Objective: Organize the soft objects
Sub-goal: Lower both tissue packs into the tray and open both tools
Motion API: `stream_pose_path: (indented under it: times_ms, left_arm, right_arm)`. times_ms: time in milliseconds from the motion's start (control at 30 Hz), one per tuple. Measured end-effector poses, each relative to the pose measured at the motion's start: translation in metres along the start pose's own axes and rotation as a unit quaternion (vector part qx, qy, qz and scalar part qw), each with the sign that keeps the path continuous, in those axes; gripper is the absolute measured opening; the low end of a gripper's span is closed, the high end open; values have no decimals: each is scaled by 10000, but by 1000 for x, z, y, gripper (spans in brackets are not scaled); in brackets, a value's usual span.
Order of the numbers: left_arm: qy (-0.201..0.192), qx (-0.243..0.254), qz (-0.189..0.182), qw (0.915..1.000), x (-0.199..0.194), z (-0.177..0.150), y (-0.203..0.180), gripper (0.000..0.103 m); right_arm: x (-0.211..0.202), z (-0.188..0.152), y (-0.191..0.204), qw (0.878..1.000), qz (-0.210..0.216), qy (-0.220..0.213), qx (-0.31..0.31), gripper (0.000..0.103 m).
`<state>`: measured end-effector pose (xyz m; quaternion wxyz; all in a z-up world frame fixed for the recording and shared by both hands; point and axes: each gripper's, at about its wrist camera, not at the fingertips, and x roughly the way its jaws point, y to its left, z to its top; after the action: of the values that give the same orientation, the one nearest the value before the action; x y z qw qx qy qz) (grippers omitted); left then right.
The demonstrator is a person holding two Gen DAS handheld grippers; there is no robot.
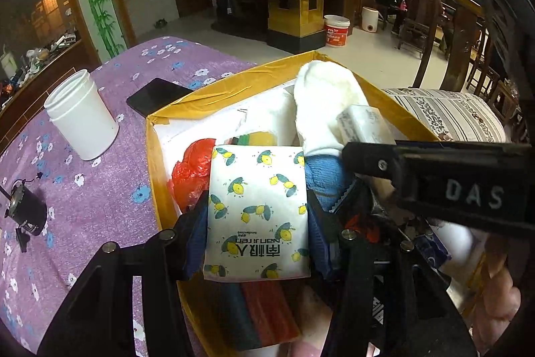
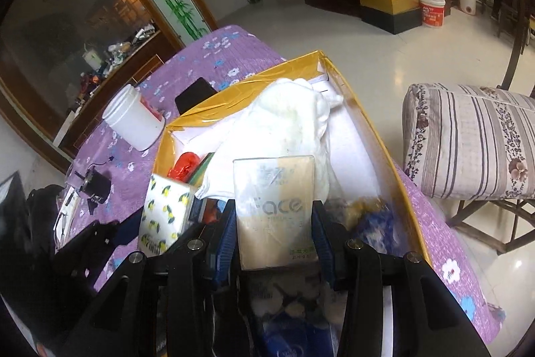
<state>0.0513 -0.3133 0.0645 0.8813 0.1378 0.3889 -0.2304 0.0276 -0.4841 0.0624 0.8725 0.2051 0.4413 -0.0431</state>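
Purple tablecloth [image 1: 100,189] w/ box [image 1: 207,101] (yellow-taped); both jaws grip tissue packs.

White tissue pack [image 1: 256,209]: yellow lemon print, green leaves. Cardboard box [image 1: 214,96]: yellow taped walls. Tablecloth [image 1: 100,189]: purple, white and blue flowers. Plastic jar [image 1: 82,116]: plain white. Cushion [image 2: 468,139]: grey-striped, floral bands.

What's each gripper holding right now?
Left gripper: closed on the lemon-print tissue pack, over the yellow box.
Right gripper: closed on the Face tissue pack.
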Motion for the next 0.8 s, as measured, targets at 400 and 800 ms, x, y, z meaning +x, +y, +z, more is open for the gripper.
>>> stream_pose_path:
  times_ms: [400, 800]
  left_arm:
    - [24, -73, -78, 9999, 1, 2, 4, 51]
    - [-53, -10, -90, 9999, -5, 3, 0, 53]
  right_arm:
    - [14, 8, 12, 9993, -232, 264, -110, 47]
    - [-3, 5, 13, 9998, 161, 32, -106, 68]
